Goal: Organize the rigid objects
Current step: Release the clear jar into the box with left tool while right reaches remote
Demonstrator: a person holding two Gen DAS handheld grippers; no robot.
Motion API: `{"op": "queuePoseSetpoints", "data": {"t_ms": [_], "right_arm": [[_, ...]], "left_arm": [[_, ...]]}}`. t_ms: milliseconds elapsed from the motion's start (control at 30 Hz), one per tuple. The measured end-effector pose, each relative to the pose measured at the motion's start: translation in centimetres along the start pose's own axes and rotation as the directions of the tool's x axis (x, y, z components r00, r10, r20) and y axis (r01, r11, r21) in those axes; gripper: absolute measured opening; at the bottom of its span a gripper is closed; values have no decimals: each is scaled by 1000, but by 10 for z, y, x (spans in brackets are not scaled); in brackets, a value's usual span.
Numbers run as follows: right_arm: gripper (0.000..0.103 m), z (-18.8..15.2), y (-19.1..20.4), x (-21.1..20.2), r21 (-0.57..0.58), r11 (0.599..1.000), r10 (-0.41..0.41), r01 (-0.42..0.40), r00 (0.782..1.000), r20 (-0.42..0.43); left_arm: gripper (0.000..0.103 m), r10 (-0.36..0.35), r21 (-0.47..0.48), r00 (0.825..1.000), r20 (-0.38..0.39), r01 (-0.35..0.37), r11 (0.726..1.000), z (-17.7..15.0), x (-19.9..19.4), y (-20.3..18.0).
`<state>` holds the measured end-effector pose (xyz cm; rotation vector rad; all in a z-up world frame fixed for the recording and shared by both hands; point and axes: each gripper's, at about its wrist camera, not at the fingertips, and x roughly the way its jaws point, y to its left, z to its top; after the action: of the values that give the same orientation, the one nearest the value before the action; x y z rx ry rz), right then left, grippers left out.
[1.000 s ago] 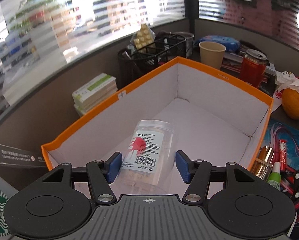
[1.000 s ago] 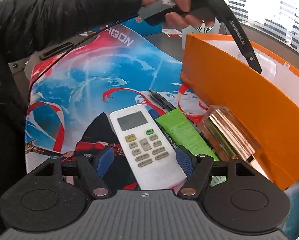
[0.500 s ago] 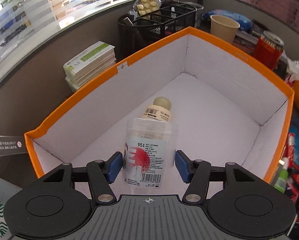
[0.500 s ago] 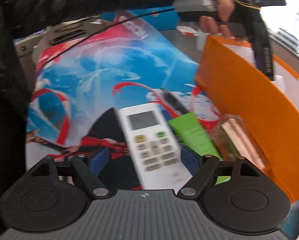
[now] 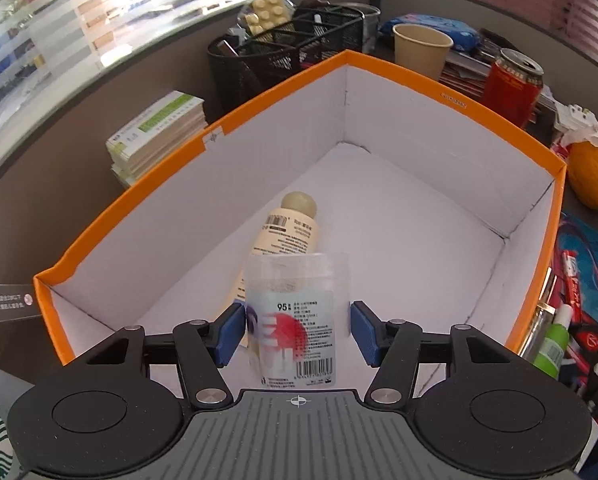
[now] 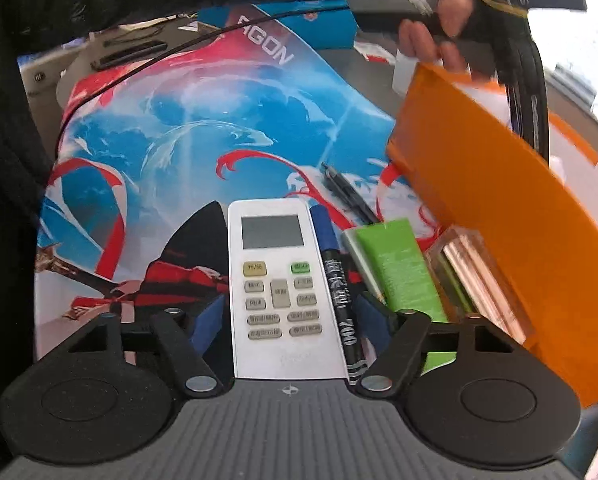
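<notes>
In the left wrist view my left gripper (image 5: 297,330) is over the near end of the orange box (image 5: 451,98). A clear plastic jar (image 5: 297,312) with a red-and-white label sits between its blue pads; the left pad touches it, the right pad stands a small gap off. A cream lotion bottle (image 5: 287,236) lies inside the box behind the jar. In the right wrist view my right gripper (image 6: 289,322) is open, its fingers on either side of a white remote control (image 6: 277,280) and a black marker (image 6: 341,300) on the mat.
Beside the remote lie a green tube (image 6: 399,264), a copper-coloured case (image 6: 479,280) and a pen (image 6: 347,192), against the orange box wall (image 6: 499,216). Behind the box stand a mesh organiser (image 5: 283,56), paper cup (image 5: 421,50), red can (image 5: 513,86) and stacked booklets (image 5: 159,136).
The left gripper has carried the jar down into the box and its pads have eased apart. The right gripper has moved forward so the remote and marker lie between its fingers.
</notes>
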<state>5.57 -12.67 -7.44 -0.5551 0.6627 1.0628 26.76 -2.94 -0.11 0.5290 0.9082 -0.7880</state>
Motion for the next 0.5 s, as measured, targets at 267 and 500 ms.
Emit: {"op": "queuePoseSetpoints", "data": {"t_ms": [267,500], "right_arm": [[65,3,3,0,26,1000,-3,3,1000,6],[65,4,9,4,-19,1000,-3,3,1000,-14]], "left_arm": [[56,10,1,1000,12,-10,1000,-2,-1,-5],[56,-1,-26,1000,10,2,1000,-6,-3,-4]]}}
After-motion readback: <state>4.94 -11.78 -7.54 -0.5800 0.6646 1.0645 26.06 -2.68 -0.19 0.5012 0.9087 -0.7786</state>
